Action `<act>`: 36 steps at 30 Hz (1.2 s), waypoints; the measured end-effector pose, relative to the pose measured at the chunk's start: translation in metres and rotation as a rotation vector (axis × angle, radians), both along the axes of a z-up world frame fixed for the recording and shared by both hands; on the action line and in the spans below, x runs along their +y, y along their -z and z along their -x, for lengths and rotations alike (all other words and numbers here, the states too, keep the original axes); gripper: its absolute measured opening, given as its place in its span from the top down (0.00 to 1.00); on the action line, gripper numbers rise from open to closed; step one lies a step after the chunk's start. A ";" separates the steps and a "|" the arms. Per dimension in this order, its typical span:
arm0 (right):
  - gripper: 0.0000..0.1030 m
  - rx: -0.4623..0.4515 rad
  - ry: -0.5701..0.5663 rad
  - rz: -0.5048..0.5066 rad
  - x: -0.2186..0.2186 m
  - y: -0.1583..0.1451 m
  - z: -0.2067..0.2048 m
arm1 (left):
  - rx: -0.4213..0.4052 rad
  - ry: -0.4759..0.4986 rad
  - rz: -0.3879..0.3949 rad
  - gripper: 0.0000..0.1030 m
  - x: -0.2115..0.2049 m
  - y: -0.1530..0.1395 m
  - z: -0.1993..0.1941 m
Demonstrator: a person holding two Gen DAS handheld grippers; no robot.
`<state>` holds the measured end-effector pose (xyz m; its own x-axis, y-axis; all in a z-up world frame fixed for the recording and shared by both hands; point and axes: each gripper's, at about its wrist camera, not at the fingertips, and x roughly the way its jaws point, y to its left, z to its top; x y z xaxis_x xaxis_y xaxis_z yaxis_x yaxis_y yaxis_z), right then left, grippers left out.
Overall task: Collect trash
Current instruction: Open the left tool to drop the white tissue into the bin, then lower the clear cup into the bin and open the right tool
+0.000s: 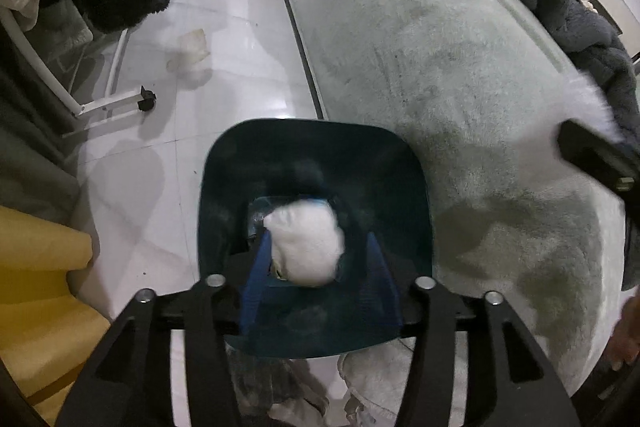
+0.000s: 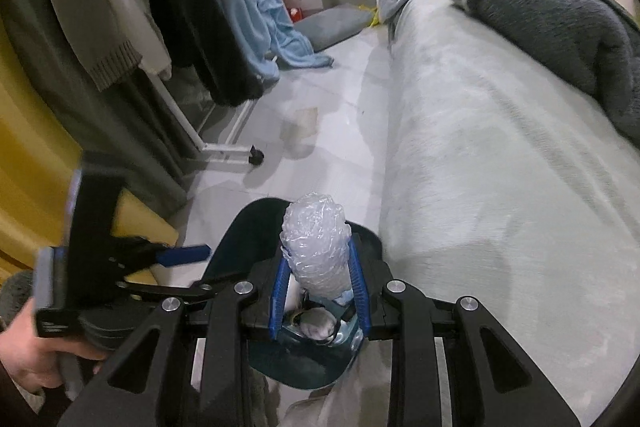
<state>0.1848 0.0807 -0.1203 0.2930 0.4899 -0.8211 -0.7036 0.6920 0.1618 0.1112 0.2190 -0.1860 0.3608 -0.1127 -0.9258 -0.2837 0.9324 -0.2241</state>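
— What's the room like?

— Pale tiled floor (image 1: 224,95), a bed under a grey-green cover (image 2: 500,155), clothes on a rack (image 2: 180,7). No writing I can read.

— Your claws?

— My left gripper (image 1: 320,259) stands open over the dark bin (image 1: 224,195), a white wad (image 1: 308,247) between its fingers, untouched. My right gripper (image 2: 320,279) pinches crumpled clear plastic (image 2: 316,243) above that bin.

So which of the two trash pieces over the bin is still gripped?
The crumpled clear plastic wad, pinched in the right tongs; the white tissue ball lies loose between the open left tongs.
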 end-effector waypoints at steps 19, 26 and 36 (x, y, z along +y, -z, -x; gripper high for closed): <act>0.72 0.086 -0.056 0.161 0.054 0.084 0.001 | -0.339 0.003 -0.131 0.17 0.025 -0.091 0.034; 0.72 0.101 -0.062 0.198 0.061 0.100 0.003 | -0.491 0.019 -0.189 0.12 0.017 -0.128 0.047; 0.69 0.115 -0.072 0.233 0.065 0.110 0.008 | -0.609 0.025 -0.233 0.09 0.006 -0.156 0.057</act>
<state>0.1765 0.1460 -0.2308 0.1631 0.3003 -0.9398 -0.7383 0.6690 0.0857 0.0539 0.2247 -0.0305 0.8285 0.0513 -0.5577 -0.1477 0.9806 -0.1292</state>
